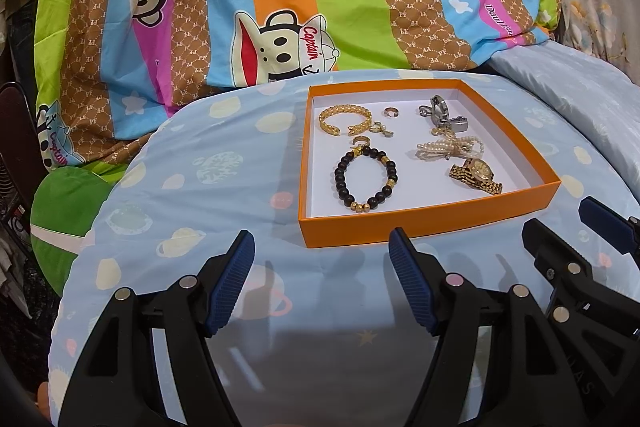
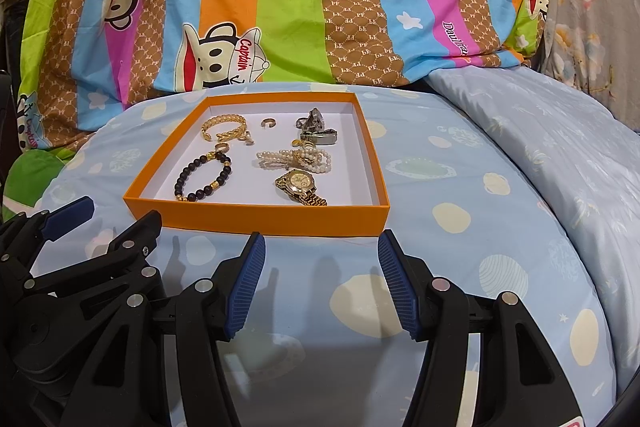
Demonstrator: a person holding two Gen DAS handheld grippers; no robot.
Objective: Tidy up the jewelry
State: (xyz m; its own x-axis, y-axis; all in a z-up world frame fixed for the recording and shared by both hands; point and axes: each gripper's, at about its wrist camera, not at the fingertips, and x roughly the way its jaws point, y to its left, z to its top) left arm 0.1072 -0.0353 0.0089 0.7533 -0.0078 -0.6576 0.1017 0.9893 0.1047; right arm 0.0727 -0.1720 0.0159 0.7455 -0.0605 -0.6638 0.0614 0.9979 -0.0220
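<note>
Ahead of both claws, left gripper (image 1: 322,281) and right gripper (image 2: 322,281) spread empty, all jewelry sits inside orange tray (image 2: 256,219), likely sorted.

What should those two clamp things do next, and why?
Probably ease the right tool forward over the orange box's near wall toward the gold watch. Both tools are open and empty, short of the box, and the watch lies nearest that wall.
</note>
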